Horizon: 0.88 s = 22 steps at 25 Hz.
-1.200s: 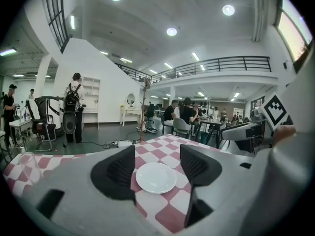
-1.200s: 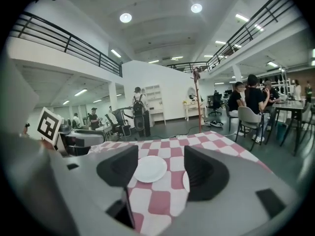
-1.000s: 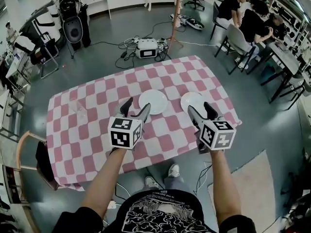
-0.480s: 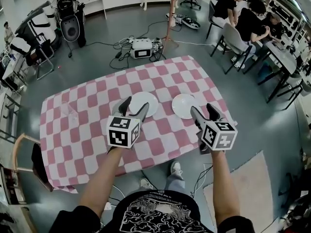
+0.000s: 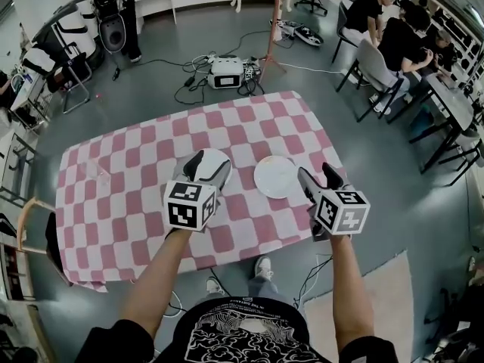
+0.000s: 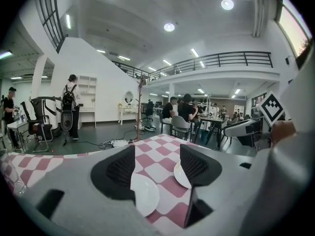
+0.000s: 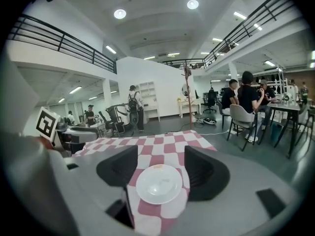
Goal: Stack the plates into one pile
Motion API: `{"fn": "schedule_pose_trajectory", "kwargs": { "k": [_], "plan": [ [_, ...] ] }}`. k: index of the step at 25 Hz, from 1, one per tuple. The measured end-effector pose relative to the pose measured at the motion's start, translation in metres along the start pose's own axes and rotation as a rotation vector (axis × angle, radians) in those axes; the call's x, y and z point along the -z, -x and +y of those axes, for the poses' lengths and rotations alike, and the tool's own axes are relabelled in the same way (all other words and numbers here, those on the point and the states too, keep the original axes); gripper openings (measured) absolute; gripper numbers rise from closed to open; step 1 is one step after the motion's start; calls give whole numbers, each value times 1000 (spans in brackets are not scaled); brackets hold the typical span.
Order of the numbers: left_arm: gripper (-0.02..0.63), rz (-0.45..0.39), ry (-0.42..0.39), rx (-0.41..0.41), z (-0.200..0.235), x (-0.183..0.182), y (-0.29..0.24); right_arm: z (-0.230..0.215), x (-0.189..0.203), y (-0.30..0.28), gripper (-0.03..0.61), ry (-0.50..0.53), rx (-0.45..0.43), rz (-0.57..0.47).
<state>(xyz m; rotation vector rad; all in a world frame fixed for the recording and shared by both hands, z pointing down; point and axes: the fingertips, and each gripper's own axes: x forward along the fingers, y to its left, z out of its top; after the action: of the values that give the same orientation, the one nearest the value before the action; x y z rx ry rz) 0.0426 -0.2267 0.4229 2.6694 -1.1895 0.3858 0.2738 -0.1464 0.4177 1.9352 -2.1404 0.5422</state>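
Two white plates lie side by side on a pink-and-white checked table (image 5: 136, 203). The left plate (image 5: 215, 157) is partly hidden under my left gripper (image 5: 209, 169), which hovers open over its near edge. The right plate (image 5: 275, 176) lies just left of my right gripper (image 5: 316, 176), which is also open and empty, near the table's right corner. In the left gripper view both plates, the left plate (image 6: 145, 193) and the right plate (image 6: 181, 176), show between the jaws of the left gripper (image 6: 157, 168). In the right gripper view one plate (image 7: 158, 183) sits centred ahead of the right gripper (image 7: 158, 168).
A clear glass (image 5: 97, 171) stands on the table's left part. A wooden chair (image 5: 30, 229) sits at the left edge. Cables and a white box (image 5: 227, 70) lie on the floor beyond the table. People sit at desks (image 5: 401, 44) at the upper right.
Both grippers have shifted to the right across the table. The left one now overlaps the left plate, and the right one has passed to the right plate's right side. The jaws stay as wide.
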Motion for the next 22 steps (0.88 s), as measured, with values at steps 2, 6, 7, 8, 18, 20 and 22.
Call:
{"fn": "schedule_pose_trajectory", "kwargs": {
  "k": [2,6,7,8,18,20,22],
  "plan": [
    [291,7,1,-9,-3,1,-8,-9,-1,-7,299,5,-11,8],
    [291,21,9,-34,-7,5,-20,-24,-2,-19,299,5,-35,20],
    [291,24,9,-39,-8,6,-23,-27,-2,-21,299,6,-41,23],
    [291,27,10,-44,-9,7,-26,-29,-3,-24,299,7,-48,25],
    [291,66,29,-37,-26,14,-50,-39,6,-52,290,-1,-137,91],
    [291,83,41,-29,-27,19,-54,-40,11,-57,285,-14,-160,115],
    [291,101,59,-16,-29,25,-58,-40,18,-63,282,-29,-185,141]
  ]
}}
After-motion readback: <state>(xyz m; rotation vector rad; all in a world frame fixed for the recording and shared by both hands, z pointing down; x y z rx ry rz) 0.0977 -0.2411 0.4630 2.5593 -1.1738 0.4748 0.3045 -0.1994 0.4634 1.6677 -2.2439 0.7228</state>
